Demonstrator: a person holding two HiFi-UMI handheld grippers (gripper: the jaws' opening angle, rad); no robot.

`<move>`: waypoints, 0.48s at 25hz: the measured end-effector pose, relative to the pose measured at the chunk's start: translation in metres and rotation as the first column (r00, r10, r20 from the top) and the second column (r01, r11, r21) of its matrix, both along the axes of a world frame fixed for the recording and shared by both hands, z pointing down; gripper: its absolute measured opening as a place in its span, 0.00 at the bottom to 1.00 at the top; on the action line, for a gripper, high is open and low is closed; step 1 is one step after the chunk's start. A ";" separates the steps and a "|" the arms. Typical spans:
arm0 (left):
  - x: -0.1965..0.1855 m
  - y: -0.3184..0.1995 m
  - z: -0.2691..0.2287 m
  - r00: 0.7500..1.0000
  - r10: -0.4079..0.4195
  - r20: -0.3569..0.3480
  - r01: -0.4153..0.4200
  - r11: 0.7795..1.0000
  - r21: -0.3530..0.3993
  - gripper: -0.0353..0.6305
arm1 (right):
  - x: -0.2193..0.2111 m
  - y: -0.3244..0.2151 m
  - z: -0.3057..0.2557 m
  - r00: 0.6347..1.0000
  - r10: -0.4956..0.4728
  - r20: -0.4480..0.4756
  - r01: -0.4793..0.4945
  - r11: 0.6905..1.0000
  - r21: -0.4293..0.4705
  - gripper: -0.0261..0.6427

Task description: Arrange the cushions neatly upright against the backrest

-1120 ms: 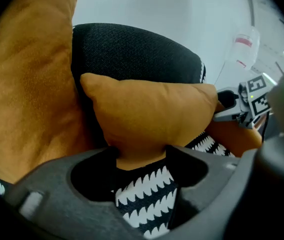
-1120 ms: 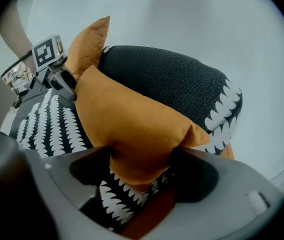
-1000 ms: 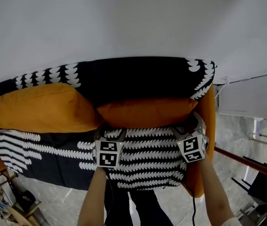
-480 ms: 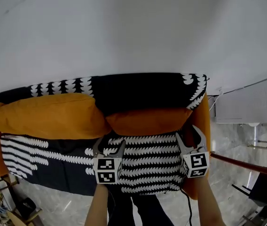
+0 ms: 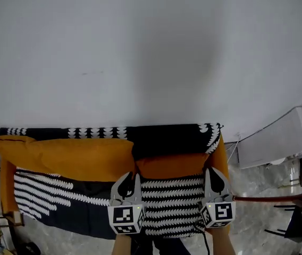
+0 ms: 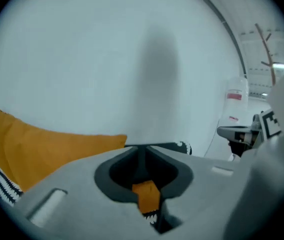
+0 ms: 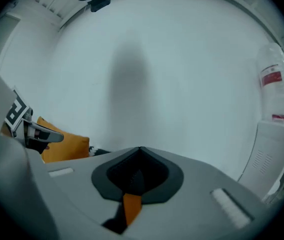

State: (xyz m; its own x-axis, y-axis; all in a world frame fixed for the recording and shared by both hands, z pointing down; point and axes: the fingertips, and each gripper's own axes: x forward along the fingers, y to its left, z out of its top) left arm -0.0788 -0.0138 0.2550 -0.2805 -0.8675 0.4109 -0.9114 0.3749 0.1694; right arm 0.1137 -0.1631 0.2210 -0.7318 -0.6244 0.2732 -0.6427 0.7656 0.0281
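The large orange cushion (image 5: 71,161) stands on its long edge at the left of the sofa (image 5: 221,158), leaning back against the black-and-white patterned backrest (image 5: 161,139), with its top edge just under the backrest's top and its left corner poking past the backrest's left end. The small orange cushion (image 5: 169,165) sits just beside it on the right, touching it, also upright against the backrest. It is lower than the large one and leaves more of the backrest showing above it.

The left gripper (image 5: 132,176) and right gripper (image 5: 215,170) point forward side by side. Both pairs of jaws have just been closing and meet at the tips (nothing between them).
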 end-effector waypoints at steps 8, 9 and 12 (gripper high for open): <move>-0.004 0.032 -0.145 0.995 -0.049 0.092 0.030 0.978 0.204 0.06 | -0.024 0.050 -0.118 0.993 -0.043 0.113 0.033 0.996 0.081 0.05; -0.002 0.037 -0.159 0.994 -0.054 0.096 0.032 0.975 0.222 0.06 | -0.025 0.057 -0.131 0.992 -0.047 0.121 0.036 0.995 0.092 0.05; 0.001 0.051 -0.194 0.991 -0.072 0.110 0.040 0.963 0.267 0.06 | -0.029 0.076 -0.163 0.988 -0.055 0.145 0.037 0.992 0.122 0.05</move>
State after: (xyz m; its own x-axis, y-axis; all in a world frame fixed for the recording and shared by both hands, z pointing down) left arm -0.0781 0.0373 0.0610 -0.3643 -0.9220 0.1311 -0.9097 0.3825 0.1616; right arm 0.0849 -0.0868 0.0575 -0.7871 -0.6108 0.0860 -0.6109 0.7912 0.0284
